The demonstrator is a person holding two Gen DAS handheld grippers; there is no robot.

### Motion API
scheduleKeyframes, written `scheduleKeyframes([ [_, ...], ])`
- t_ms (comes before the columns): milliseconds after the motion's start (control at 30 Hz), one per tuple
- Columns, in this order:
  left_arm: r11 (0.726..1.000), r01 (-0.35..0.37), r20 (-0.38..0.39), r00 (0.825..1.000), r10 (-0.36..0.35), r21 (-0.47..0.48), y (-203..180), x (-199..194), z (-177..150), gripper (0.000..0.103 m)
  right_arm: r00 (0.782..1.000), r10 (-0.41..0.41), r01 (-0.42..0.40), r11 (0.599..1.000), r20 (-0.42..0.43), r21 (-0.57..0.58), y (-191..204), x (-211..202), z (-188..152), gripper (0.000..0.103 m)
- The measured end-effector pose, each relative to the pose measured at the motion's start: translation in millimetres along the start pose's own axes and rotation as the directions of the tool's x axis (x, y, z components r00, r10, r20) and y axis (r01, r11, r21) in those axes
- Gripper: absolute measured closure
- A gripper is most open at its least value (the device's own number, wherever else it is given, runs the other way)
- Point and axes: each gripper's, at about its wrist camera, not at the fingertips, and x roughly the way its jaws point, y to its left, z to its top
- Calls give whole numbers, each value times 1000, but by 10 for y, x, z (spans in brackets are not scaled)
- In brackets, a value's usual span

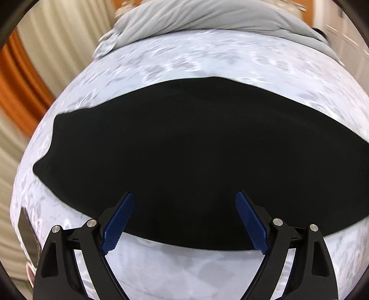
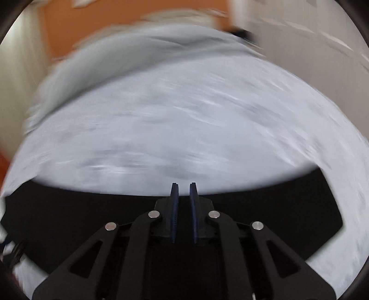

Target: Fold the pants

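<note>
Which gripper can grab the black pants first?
Probably the left gripper: its blue fingers are spread wide over the flat black fabric pants on the pale patterned bedsheet. The right gripper looks nearly shut, empty, and its view is blurred.

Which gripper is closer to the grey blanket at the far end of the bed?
Hard to tell. The left gripper hangs open over the black pants, the right gripper nearly shut at their edge; the grey blanket lies far beyond both.
</note>
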Motion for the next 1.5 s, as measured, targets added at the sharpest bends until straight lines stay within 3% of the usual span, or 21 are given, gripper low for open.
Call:
scheduleKeyframes([
  [100,998,-22,-19,1000,21,-55,193,71,34,16,984,157,-169,972,-83,-164,829,136,-172,93],
  [167,997,-7,-23,1000,6,-77,271,65,32,16,965,203,-242,933,-166,-266,1387,386,-309,97],
  [200,997,-1,-20,1000,-1,-73,289,46,21,16,968,184,-229,922,-169,-312,1528,479,-331,97],
  [267,999,-3,-6,1000,3,-52,291,7,-7,16,990,45,-94,920,-134,-380,1623,807,-288,98],
  [333,1000,-9,6,1000,9,-21,308,-25,-66,16,991,60,-87,968,-118,-237,1450,871,-98,98],
  [400,1000,-4,15,1000,4,-1,345,-37,-118,16,995,56,-73,973,-84,-217,1533,782,-12,91],
  [467,1000,-15,14,1000,15,15,370,-20,-147,16,983,149,-176,933,-109,-315,1834,724,-108,94],
  [500,1000,-13,7,1000,13,14,390,-3,-157,16,978,156,-197,915,-140,-353,1931,775,-187,95],
  [533,1000,-4,-6,1000,4,8,406,9,-161,16,981,114,-171,892,-159,-417,2027,914,-304,95],
  [567,1000,8,-12,1000,-8,-1,418,9,-159,16,984,115,-164,890,-138,-426,2028,968,-327,96],
  [633,1000,24,-10,1000,-25,-7,395,-10,-124,16,983,141,-171,932,-116,-318,1826,1018,-169,98],
  [700,1000,30,16,999,-30,5,327,-91,-110,16,996,69,-79,976,-55,-204,1660,945,12,92],
  [733,1000,30,26,999,-30,10,288,-122,-106,16,997,69,-71,989,-17,-131,1468,841,87,91],
  [800,999,43,56,997,-44,23,186,-198,-84,16,997,76,-76,997,-14,-31,1128,671,154,91],
  [900,997,70,108,991,-72,28,42,-315,-48,16,1000,3,-3,998,9,62,512,300,188,91],
  [967,995,98,132,986,-101,25,-19,-382,0,16,996,-82,79,989,18,121,17,4,176,63],
  [1000,993,113,139,984,-115,22,-45,-414,7,16,992,-123,118,981,25,154,-213,-170,108,31],
  [1033,989,143,150,978,-145,20,-78,-456,16,16,982,-185,175,966,34,192,-508,-343,58,17],
  [1167,978,208,184,961,-207,15,-200,-539,42,16,952,-305,289,915,13,281,-1491,-784,-254,18],
  [1300,974,226,197,954,-227,25,-378,-522,62,16,972,-233,230,895,-40,381,-2198,-858,-589,18],
  [1500,966,258,161,952,-260,37,-561,-425,-28,16,985,-153,172,898,-80,406,-2458,-714,-820,18],
])
